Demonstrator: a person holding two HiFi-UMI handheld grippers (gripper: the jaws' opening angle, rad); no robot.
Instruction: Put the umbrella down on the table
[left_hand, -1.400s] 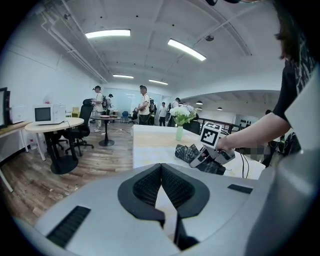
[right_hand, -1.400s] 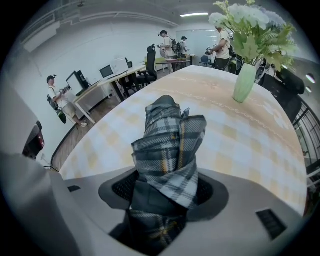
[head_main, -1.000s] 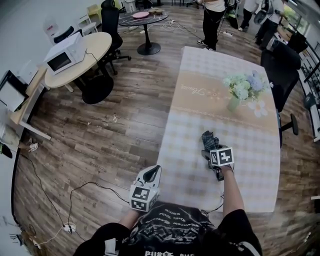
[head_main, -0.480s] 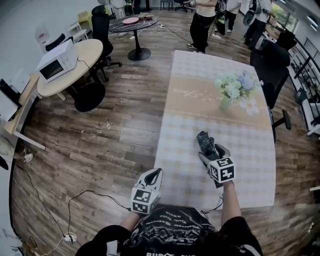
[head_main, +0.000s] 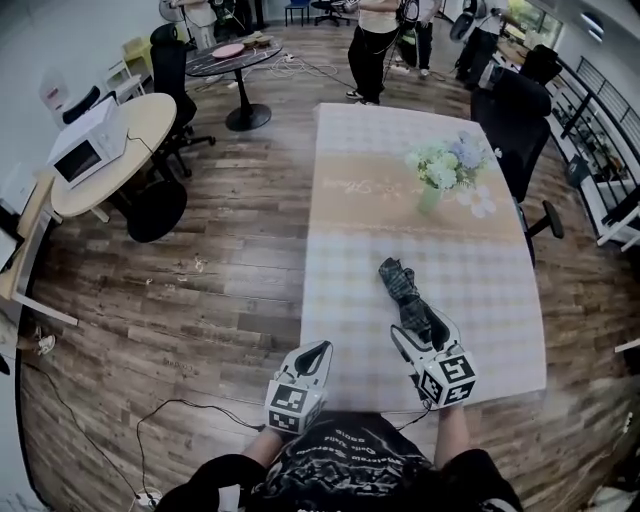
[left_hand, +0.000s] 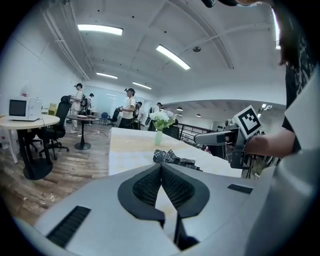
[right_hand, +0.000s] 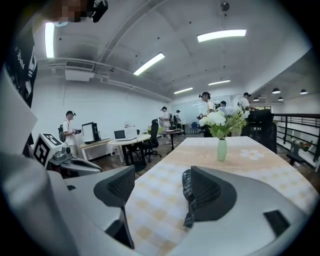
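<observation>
A folded dark plaid umbrella (head_main: 401, 285) lies flat on the long checked table (head_main: 350, 250), apart from both grippers. My right gripper (head_main: 420, 336) hovers above the umbrella's near end. Its jaws are wide and closing, with no pad touching anything. In the right gripper view (right_hand: 162, 175) the umbrella (right_hand: 187, 189) rests on the cloth below and beyond the jaws, partly hidden by the right jaw. My left gripper (head_main: 316, 352) is shut and empty, off the table's near left corner. From the left gripper view (left_hand: 161, 166) the umbrella (left_hand: 172, 158) shows past the tips.
A vase of flowers (head_main: 438, 168) stands farther along the table. Black office chairs (head_main: 515, 110) sit at its right side. On the left is a round table with a microwave (head_main: 85, 152). People stand at the far end. A cable (head_main: 190, 405) runs over the wood floor.
My right gripper has risen and drawn back toward me, off the umbrella, which stays lying on the table. The left gripper has shifted only slightly.
</observation>
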